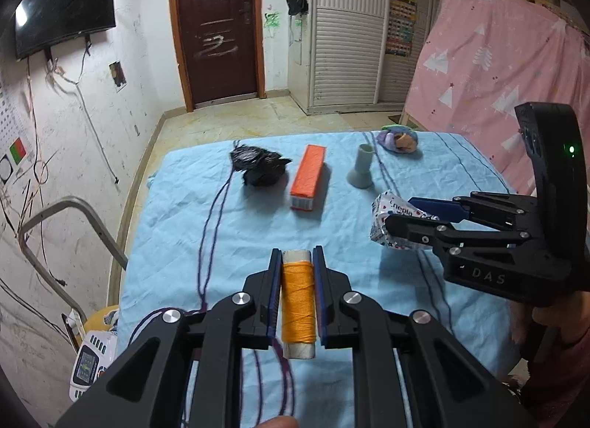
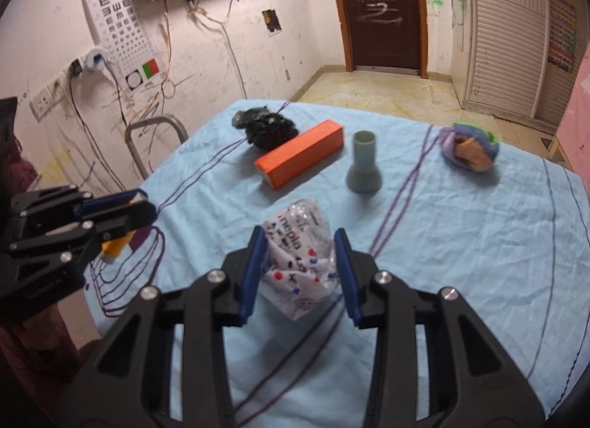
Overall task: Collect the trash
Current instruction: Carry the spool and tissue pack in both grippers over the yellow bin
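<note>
My left gripper (image 1: 298,254) is shut on a spool of orange thread (image 1: 298,302), held above the blue cloth; it also shows in the right wrist view (image 2: 140,206) with the spool (image 2: 112,248) under it. My right gripper (image 2: 300,236) is shut on a crumpled white printed wrapper (image 2: 300,254), held above the cloth; it shows at right in the left wrist view (image 1: 396,212) with the wrapper (image 1: 391,217). On the table lie a crumpled black bag (image 1: 260,166), an orange box (image 1: 309,177), a grey tube piece (image 1: 361,168) and a purple-green crumpled bundle (image 1: 398,138).
The table (image 1: 221,228) is covered by a light blue cloth with purple lines. A metal chair frame (image 1: 66,228) stands off its left edge. A pink sheet (image 1: 497,70) hangs at right. A door (image 1: 217,22) and a wall TV (image 1: 62,3) are behind.
</note>
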`<state>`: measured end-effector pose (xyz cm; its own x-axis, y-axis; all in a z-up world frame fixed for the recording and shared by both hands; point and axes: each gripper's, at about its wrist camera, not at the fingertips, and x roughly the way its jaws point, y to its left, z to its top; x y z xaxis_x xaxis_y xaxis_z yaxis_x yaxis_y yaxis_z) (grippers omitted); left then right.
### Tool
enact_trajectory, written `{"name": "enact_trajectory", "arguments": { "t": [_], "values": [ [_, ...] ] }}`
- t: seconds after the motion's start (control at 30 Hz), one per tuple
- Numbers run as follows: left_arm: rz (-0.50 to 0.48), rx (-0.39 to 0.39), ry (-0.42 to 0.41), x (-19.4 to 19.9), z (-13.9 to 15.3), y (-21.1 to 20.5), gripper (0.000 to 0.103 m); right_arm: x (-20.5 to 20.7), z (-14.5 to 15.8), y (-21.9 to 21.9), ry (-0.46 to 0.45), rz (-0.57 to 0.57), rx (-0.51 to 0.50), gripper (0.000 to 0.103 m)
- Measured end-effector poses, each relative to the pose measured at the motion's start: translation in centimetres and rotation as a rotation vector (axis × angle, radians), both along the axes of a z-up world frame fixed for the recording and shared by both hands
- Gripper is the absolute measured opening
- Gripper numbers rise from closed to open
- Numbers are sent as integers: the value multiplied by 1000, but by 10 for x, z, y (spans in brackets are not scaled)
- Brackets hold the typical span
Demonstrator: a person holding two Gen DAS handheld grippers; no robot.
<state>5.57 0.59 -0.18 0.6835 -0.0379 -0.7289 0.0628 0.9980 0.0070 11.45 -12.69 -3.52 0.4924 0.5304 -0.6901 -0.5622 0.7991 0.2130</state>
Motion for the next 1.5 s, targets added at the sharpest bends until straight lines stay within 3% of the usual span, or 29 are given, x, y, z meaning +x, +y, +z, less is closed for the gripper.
{"name": "enact_trajectory", "arguments": {
  "t": [0.43, 0.9, 1.5],
  "values": [
    [-178, 76, -20, 20, 18, -107, 8, -11, 19, -142, -50, -254, 142, 37],
    [-347, 99, -20, 44, 21, -232, 8, -34, 14, -273, -82, -470, 194, 37],
    [-499, 130, 13, 58, 14, -342, 8, -47, -6, -368, -67, -633, 227, 37]
  ]
}}
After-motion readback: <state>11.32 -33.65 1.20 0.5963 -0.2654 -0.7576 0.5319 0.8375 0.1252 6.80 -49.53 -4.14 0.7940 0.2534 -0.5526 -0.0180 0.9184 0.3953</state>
